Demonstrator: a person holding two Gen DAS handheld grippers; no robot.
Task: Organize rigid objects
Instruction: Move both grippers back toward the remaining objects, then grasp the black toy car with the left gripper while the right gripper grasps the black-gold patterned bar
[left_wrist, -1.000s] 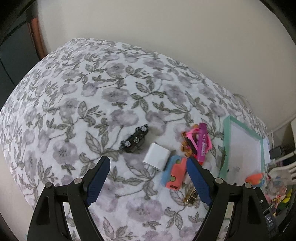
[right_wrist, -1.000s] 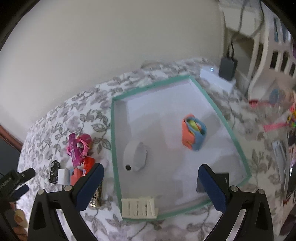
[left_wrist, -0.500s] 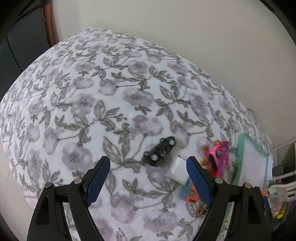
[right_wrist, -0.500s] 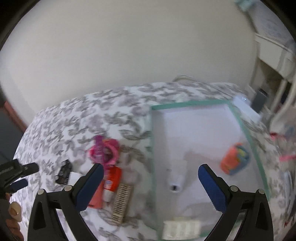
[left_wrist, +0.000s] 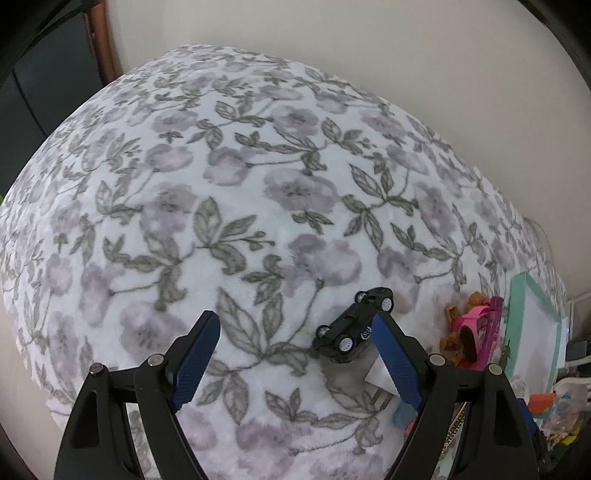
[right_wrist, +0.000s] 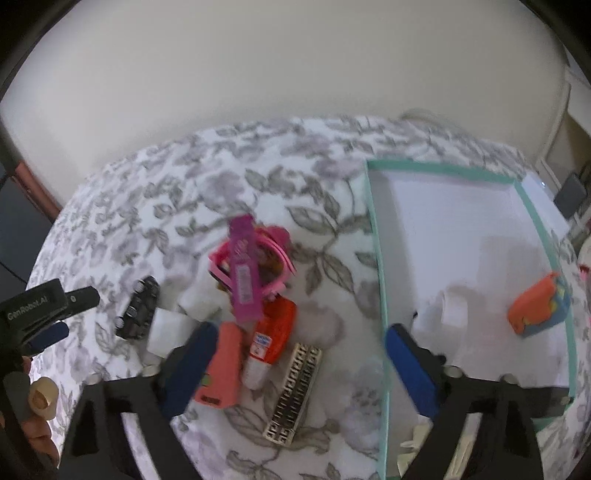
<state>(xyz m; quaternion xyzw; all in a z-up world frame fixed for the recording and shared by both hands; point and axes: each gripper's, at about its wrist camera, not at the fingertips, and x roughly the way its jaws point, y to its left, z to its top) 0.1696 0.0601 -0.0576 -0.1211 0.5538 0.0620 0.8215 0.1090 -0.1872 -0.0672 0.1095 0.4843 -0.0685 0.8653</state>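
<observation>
While both tools gape empty, right tool (right_wrist: 295, 354) jaws just narrowing: centre it over orange bottle (right_wrist: 271, 336), clear of pink comb (right_wrist: 243, 273); left tool (left_wrist: 295, 354) shift onto black toy car (left_wrist: 352, 325)

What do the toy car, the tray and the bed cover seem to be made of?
Toy car: probably hard plastic or die-cast, glossy black with silvery wheels.
Tray: looks like card or thin plastic, with flat white walls and a crisp green rim.
Bed cover: soft fabric, matte and slightly fuzzy, with a printed floral pattern.
</observation>
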